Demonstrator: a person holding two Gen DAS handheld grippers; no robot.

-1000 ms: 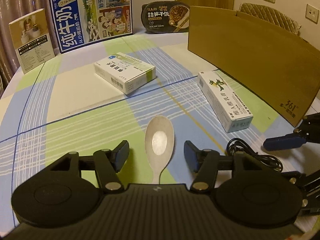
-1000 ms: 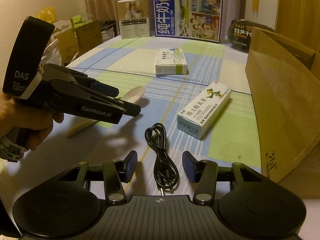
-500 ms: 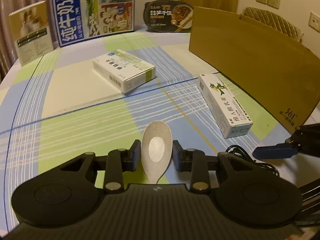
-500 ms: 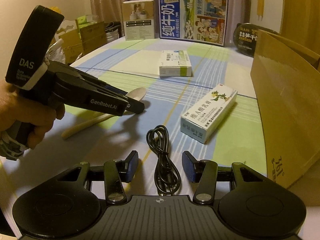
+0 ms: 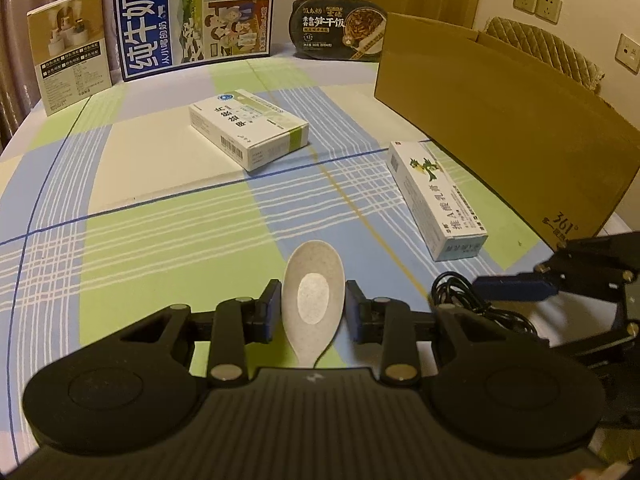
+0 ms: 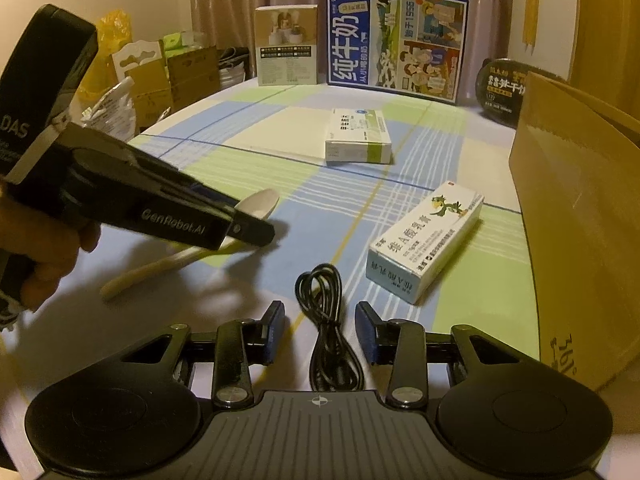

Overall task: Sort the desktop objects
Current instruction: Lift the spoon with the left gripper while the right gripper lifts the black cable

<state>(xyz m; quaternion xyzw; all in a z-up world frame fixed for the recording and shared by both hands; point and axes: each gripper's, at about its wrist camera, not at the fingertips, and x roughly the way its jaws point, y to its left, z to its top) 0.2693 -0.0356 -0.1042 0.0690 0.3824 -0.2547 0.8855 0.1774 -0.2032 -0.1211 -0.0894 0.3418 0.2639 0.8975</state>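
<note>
My left gripper [image 5: 313, 312] is shut on the bowl of a pale speckled spoon [image 5: 314, 300], its pads on both sides of the bowl. From the right wrist view the spoon [image 6: 256, 205] is lifted slightly, handle trailing toward the table edge. My right gripper [image 6: 320, 332] is open, its fingers on either side of a coiled black cable [image 6: 322, 300] on the table. A long ointment box [image 5: 436, 198] lies to the right, a white-green medicine box [image 5: 248, 130] further back. A large cardboard box [image 5: 508, 128] stands at the right.
A blue milk carton box [image 5: 192, 16], a small beige box [image 5: 70, 50] and a black instant-meal tub [image 5: 340, 28] stand along the table's far edge. Bags and cartons [image 6: 152, 80] sit beyond the table's left side in the right wrist view.
My left gripper closed from wide open onto the spoon's bowl. My right gripper moved slightly forward over the cable and narrowed a little, still open.
</note>
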